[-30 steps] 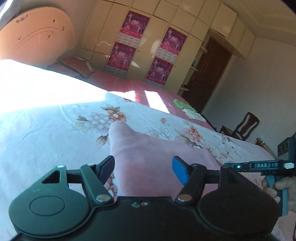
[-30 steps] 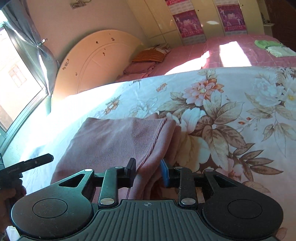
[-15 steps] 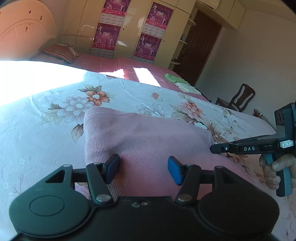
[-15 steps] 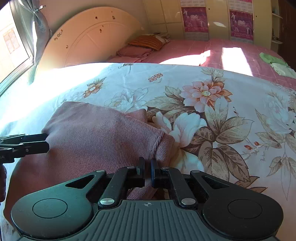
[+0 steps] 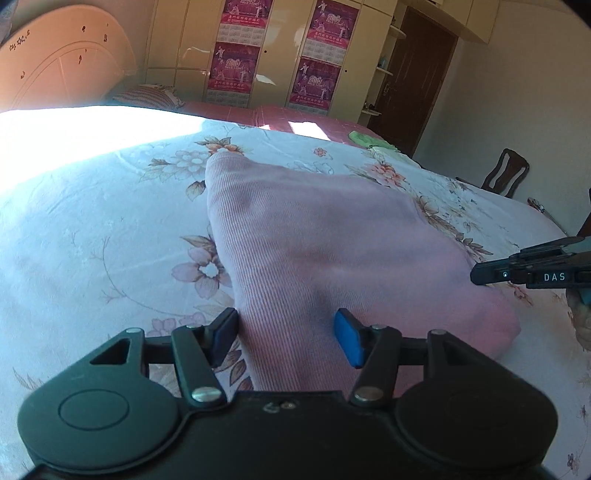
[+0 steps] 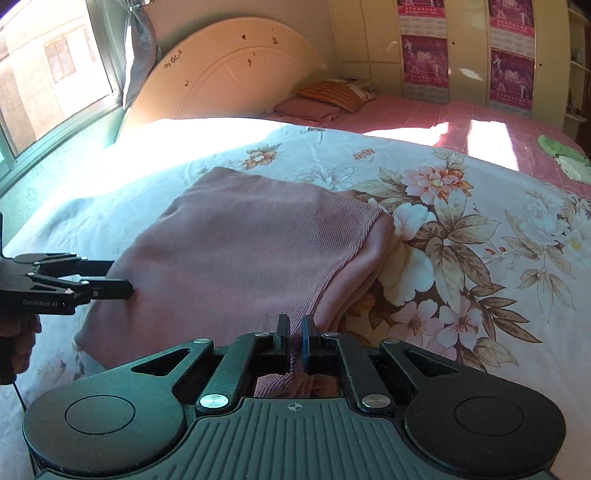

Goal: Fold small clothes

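One folded pink ribbed knit garment point(image 5: 332, 258) lies on the bed's white quilt printed with flowers point(image 6: 461, 229). There are two black handheld grippers: the left gripper point(image 5: 286, 338) and the right gripper point(image 6: 293, 341). Four magenta calendar posters hang on the cream wardrobe doors, two stacked in one column point(image 5: 240, 22) and two in the other point(image 5: 325, 48). One striped orange pillow point(image 6: 332, 94) rests by the one cream arched headboard point(image 6: 229, 66). Two small folded cloths sit at the bed's far side, one green point(image 6: 554, 144), one pale point(image 6: 574, 166). One dark wooden chair point(image 5: 506, 177) stands near the one dark brown door point(image 5: 421, 81).
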Tool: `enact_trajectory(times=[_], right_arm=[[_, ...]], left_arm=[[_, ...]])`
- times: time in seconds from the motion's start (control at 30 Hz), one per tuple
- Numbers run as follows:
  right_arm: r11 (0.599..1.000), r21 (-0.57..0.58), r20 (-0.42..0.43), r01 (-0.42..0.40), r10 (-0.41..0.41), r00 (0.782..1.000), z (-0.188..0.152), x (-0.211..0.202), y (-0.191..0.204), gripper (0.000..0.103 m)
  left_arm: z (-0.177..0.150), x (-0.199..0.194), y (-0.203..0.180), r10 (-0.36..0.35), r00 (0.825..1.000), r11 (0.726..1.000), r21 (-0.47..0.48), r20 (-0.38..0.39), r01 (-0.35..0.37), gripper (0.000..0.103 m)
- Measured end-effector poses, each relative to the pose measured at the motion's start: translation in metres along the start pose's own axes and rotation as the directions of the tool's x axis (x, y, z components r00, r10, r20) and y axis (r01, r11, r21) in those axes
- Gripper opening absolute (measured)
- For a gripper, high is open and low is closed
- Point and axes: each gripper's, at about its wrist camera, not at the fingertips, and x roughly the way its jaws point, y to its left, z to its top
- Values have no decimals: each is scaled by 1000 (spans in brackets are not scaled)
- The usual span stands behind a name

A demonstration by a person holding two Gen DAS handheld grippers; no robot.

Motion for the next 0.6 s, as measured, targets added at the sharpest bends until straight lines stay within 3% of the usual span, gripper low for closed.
enact_trajectory(times=[0.13,0.23,0.43,0.6], right_arm=[[998,60,-33,14,-13,999,-6,10,-15,5],[999,24,-31,36,-36,999,-5,6,-8,5],[999,34,65,-8,6,998,-3,-33,9,5],[999,-32,56,-32,34,998,-20,-41,35,5]], left_arm=[[-7,5,7,-3,1000,999,-52,-5,3,58],[-9,1,5,10,1000,998,-64,-5,-10,58],[-9,-15,-8,42,999,999,-32,-8,-42,55],[-17,-31,-18,62,998,998,-10,-14,-62,55]])
